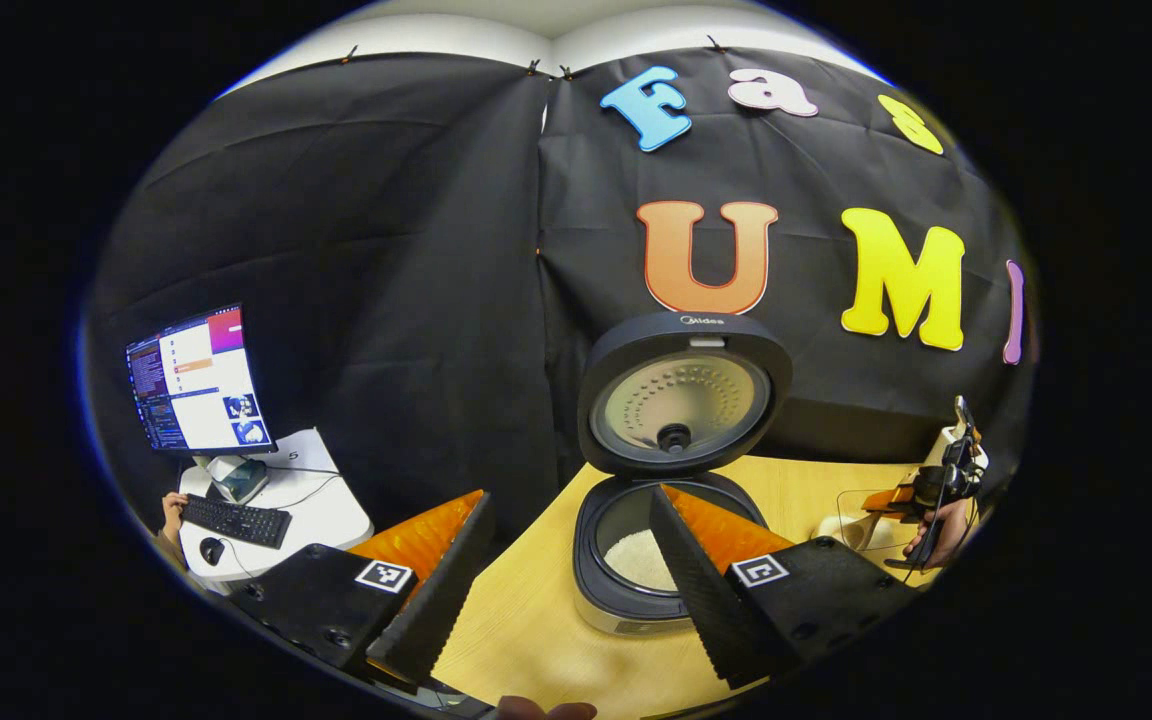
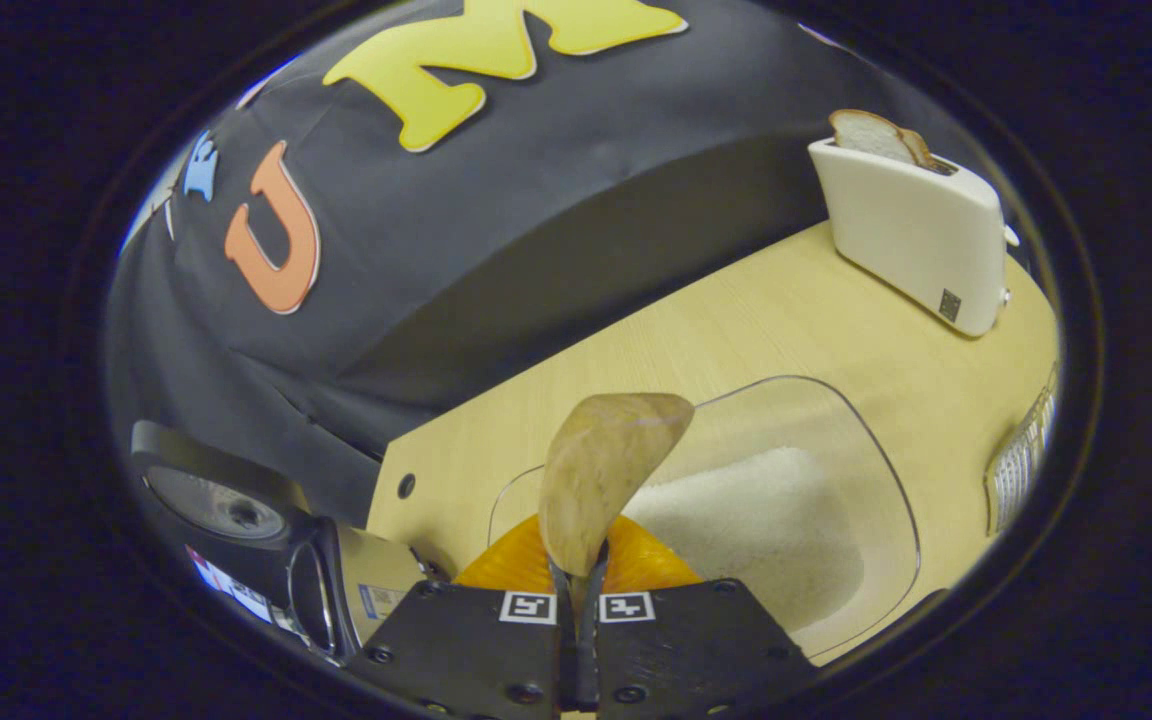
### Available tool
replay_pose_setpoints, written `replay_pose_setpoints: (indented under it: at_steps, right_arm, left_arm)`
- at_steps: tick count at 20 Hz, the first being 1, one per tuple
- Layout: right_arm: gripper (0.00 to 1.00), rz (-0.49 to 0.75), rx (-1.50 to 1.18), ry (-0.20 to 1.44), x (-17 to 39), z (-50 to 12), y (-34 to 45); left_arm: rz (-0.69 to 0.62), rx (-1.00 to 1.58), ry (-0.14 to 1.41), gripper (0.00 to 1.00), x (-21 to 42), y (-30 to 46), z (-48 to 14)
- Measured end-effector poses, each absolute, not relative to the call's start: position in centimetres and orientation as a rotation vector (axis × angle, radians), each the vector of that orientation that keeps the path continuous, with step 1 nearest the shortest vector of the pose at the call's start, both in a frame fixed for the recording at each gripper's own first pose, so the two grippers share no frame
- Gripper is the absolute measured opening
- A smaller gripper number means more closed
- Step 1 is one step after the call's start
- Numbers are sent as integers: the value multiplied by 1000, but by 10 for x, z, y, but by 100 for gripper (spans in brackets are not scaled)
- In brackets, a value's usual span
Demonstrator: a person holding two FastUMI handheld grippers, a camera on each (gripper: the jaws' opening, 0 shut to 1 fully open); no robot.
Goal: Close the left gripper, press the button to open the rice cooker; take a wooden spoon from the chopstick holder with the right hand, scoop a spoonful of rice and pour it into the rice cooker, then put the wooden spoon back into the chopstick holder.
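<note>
The black rice cooker point(image 1: 626, 590) stands open on the wooden table, its lid point(image 1: 681, 395) upright and white rice point(image 1: 641, 558) in the pot. My left gripper point(image 1: 568, 575) is open, its fingers spread wide just short of the cooker. My right gripper point(image 2: 576, 592) is shut on the handle of the wooden spoon point(image 2: 604, 470), whose bowl points up over the near rim of a clear container point(image 2: 876, 470) of rice point(image 2: 766, 510). I cannot tell if the spoon carries rice. In the left gripper view the right gripper point(image 1: 941, 485) and its hand show far right.
A white toaster point(image 2: 911, 225) with a bread slice stands at the table's far right. A white slotted thing point(image 2: 1021, 460) is at the right edge. The cooker point(image 2: 236, 510) lies left of the right gripper. Beside the table are a monitor point(image 1: 198, 380) and keyboard point(image 1: 236, 520).
</note>
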State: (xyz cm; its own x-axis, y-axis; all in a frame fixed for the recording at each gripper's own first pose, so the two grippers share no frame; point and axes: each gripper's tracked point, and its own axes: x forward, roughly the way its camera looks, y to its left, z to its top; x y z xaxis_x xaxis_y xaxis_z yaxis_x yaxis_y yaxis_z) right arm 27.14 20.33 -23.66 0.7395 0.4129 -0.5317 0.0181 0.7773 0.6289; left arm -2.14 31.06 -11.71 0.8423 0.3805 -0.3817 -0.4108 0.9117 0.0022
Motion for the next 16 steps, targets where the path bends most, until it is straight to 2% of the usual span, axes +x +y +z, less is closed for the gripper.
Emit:
replay_pose_setpoints:
  at_steps: [10,16]
  right_arm:
    - [1,191,899,664,273,-210,151]
    - [1,240,949,621,265,-172,140]
  left_arm:
    - [372,-69,348,99,0,277,-92]
    - [374,-78,318,99,-6,263,-81]
